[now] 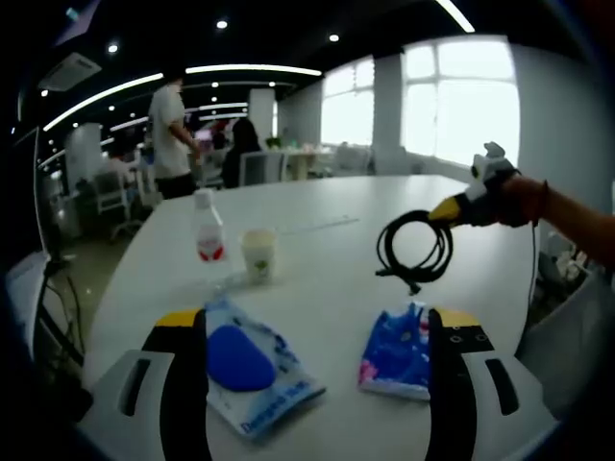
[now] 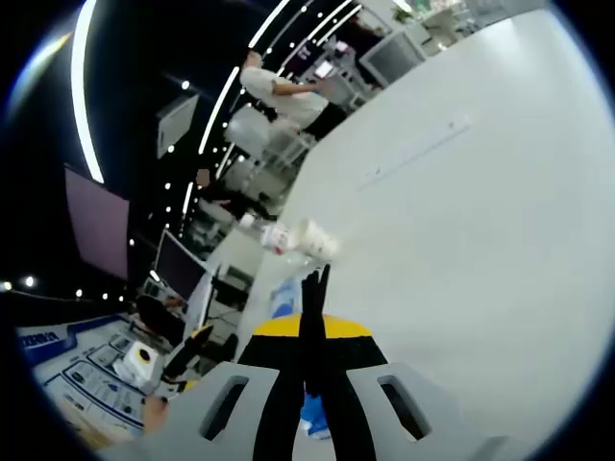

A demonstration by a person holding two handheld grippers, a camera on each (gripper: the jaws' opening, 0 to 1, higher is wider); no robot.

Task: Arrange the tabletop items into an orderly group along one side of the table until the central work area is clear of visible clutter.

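L gripper wide open, R gripper pinching cable coil (lifted)

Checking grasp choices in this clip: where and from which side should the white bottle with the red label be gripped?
Grip the bottle across its body at the red label, coming in level from the side away from the cup. It stands upright and narrow, and the cup stands close on its other side.

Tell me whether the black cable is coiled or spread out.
Coiled. In the left gripper view the cable hangs in a loop from the right gripper, lifted above the table, one loose end dangling below.
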